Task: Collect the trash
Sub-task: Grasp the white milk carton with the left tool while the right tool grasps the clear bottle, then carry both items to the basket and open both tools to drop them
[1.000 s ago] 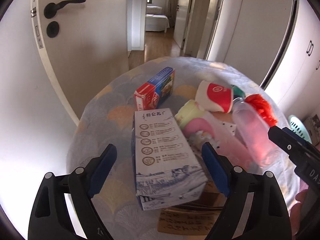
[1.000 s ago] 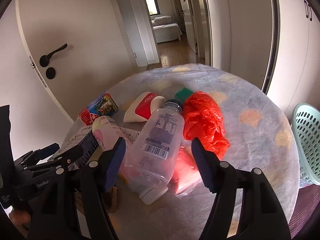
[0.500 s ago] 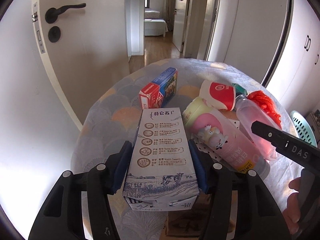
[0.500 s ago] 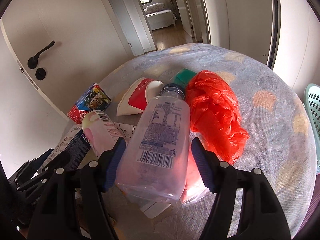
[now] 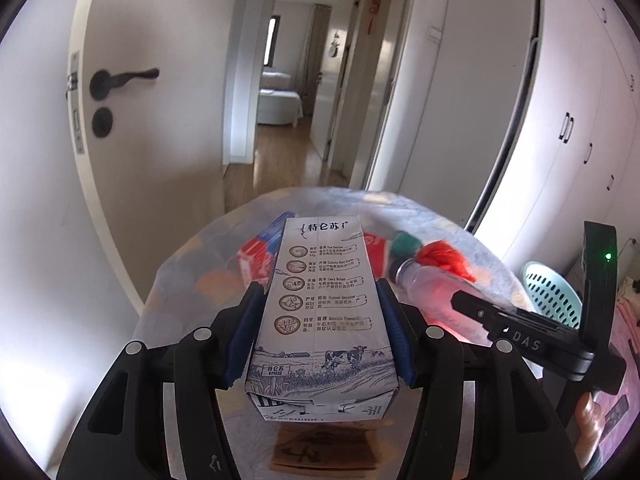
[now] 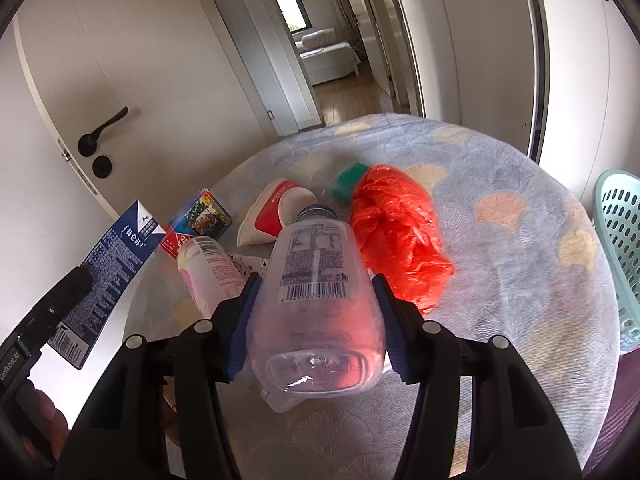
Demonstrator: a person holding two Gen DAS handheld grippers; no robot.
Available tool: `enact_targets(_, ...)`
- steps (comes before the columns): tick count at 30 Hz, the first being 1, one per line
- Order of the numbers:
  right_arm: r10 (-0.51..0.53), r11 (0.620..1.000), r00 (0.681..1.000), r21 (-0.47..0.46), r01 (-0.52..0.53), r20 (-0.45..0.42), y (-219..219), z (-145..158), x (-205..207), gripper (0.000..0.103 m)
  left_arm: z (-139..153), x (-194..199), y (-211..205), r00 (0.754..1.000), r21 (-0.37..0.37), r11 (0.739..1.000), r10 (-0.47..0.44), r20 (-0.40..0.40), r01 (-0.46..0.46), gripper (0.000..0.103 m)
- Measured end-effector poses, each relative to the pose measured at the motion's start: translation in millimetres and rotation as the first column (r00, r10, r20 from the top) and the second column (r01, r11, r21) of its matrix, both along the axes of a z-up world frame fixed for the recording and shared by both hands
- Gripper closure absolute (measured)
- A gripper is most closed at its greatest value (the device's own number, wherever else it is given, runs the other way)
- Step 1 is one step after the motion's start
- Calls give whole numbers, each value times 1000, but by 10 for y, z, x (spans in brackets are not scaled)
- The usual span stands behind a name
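Note:
My left gripper [image 5: 320, 320] is shut on a white and blue milk carton [image 5: 320, 312] and holds it lifted above the round table [image 5: 180, 280]. The carton also shows in the right wrist view [image 6: 108, 272]. My right gripper [image 6: 314, 316] is shut on a clear plastic bottle [image 6: 316, 300], raised off the table; the bottle also shows in the left wrist view [image 5: 432, 292]. On the table lie a red plastic bag [image 6: 396, 236], a pink bottle [image 6: 208, 264], a red and white cup [image 6: 276, 212], a green item [image 6: 348, 178] and a small red and blue box [image 6: 200, 220].
A mint green basket [image 6: 620, 248] stands beside the table on the right. A white door with a black handle [image 6: 104, 128] is behind the table on the left. A hallway opens straight ahead. Brown cardboard [image 5: 324, 448] lies under the carton.
Both grippers closed on their items, the left on the carton and the right on the clear bottle, and lifted them off the table.

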State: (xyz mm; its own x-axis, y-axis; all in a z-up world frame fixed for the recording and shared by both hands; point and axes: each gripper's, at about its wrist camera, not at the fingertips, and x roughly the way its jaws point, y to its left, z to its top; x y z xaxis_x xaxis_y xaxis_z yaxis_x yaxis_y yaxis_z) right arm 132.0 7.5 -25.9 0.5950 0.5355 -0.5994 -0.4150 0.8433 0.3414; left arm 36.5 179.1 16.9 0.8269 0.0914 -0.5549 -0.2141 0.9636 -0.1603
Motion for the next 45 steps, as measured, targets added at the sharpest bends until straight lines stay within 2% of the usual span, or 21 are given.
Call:
enact_targets(6, -20, 999, 999, 38, 18, 49, -248, 189, -114, 51, 152, 36, -215, 998, 1, 999, -45, 49, 45, 48)
enact_targets(13, -101, 994, 985, 57, 94, 139, -652, 449, -229, 51, 307, 162, -588, 988, 12, 993, -121, 98, 120, 48)
enact_targets(19, -226, 974, 945, 65, 217, 237, -1124, 684, -342, 51, 385, 396, -987, 968, 1, 976, -218, 120, 220, 48)
enact_targets(23, -320, 947, 910, 87, 308, 265, -1531, 764, -348, 51, 397, 628, -1290, 950, -21, 956, -287, 127, 292, 48)
enact_targets(27, -420, 907, 870, 108, 406, 257, -1980, 749, -278, 51, 389, 864, -1705, 918, -29, 924, -375, 131, 382, 48)
enact_targets(32, -537, 843, 816, 125, 522, 212, -2573, 610, -103, 51, 304, 1203, -2336, 864, -25, 867, -492, 110, 497, 48)
enact_targets(35, -608, 792, 769, 87, 604, 198, -2850, 463, 1, 51, 201, 1436, -2698, 830, -38, 831, -551, 81, 555, 48)
enact_targets(39, -687, 725, 716, 42, 688, 119, -3240, 120, 195, 51, -77, 1807, -3107, 789, -98, 785, -614, 10, 612, 48)
enact_targets(42, -718, 696, 695, 10, 718, 44, -3446, -129, 328, 51, -358, 2029, -3310, 761, -150, 760, -646, -63, 632, 48)
enact_targets(45, -715, 698, 698, 0, 716, -33, -3604, -368, 402, 51, -615, 2161, -3471, 737, -172, 745, -666, -119, 645, 48)
